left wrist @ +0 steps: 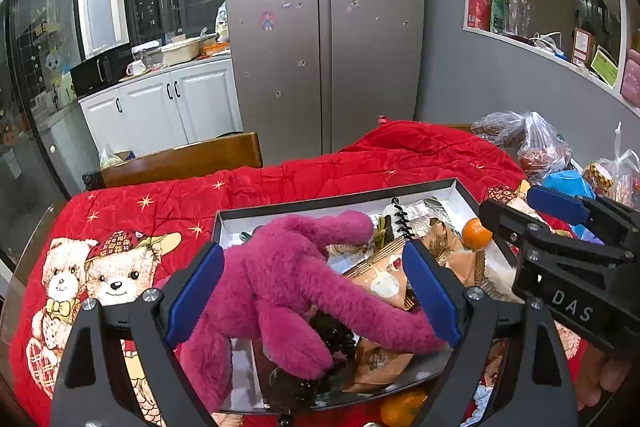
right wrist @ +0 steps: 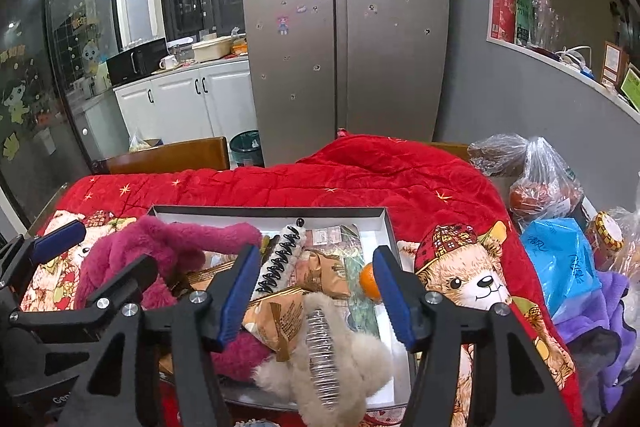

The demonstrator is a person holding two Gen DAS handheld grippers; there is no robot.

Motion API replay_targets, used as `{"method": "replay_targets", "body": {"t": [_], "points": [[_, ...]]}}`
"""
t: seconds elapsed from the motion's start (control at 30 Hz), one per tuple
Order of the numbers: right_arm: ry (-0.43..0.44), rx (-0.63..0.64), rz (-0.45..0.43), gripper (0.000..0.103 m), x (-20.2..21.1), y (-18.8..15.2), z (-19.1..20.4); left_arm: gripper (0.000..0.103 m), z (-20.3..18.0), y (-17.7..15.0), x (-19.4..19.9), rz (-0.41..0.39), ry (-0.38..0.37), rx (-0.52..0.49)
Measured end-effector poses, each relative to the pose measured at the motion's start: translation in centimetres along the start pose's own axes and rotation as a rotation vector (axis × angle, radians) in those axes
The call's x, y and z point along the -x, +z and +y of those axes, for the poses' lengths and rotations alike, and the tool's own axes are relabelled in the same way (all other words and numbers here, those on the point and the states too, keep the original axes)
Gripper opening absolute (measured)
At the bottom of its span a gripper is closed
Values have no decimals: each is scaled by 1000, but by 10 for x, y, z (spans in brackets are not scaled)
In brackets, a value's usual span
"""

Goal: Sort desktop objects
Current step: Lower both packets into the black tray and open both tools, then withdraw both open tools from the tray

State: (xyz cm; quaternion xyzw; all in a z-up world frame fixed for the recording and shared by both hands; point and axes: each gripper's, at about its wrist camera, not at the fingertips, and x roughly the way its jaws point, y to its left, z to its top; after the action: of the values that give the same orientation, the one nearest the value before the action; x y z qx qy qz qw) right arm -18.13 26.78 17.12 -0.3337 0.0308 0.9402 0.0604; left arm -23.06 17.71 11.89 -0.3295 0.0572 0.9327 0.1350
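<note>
A shallow white tray [left wrist: 456, 193] with dark rim sits on a red bear-print quilt [left wrist: 280, 179]. It holds a magenta plush toy [left wrist: 288, 283], brown snack packets [left wrist: 384, 279], a tangerine [left wrist: 476, 233], a black hair claw [right wrist: 280, 259] and a cream fluffy hair clip [right wrist: 324, 355]. My left gripper [left wrist: 316, 295] is open, its blue pads either side of the plush, not touching it. My right gripper [right wrist: 316, 297] is open over the tray [right wrist: 384, 215], above the packets [right wrist: 280, 315] and fluffy clip. The tangerine [right wrist: 369, 281] sits by its right pad. The right gripper also shows in the left wrist view [left wrist: 532, 207].
Plastic bags of food [right wrist: 540, 179], a blue bag [right wrist: 564, 263], a jar [right wrist: 608, 231] and purple cloth [right wrist: 600, 311] crowd the table's right side. A second tangerine [left wrist: 402, 407] lies by the tray's near edge. A wooden chair back [left wrist: 180, 159] stands behind; fridge and cabinets beyond.
</note>
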Motion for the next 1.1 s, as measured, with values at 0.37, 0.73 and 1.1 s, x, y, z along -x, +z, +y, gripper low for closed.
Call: {"method": "replay_targets", "body": {"t": [0.37, 0.73, 1.1], "points": [[-2, 2, -4, 60, 28, 3, 4, 92, 3, 7, 43, 0, -41, 20], [32, 17, -148, 85, 138, -4, 14, 103, 21, -11, 157, -91, -20, 12], [74, 37, -190, 85, 213, -49, 32, 103, 23, -59, 215, -95, -40, 9]]}}
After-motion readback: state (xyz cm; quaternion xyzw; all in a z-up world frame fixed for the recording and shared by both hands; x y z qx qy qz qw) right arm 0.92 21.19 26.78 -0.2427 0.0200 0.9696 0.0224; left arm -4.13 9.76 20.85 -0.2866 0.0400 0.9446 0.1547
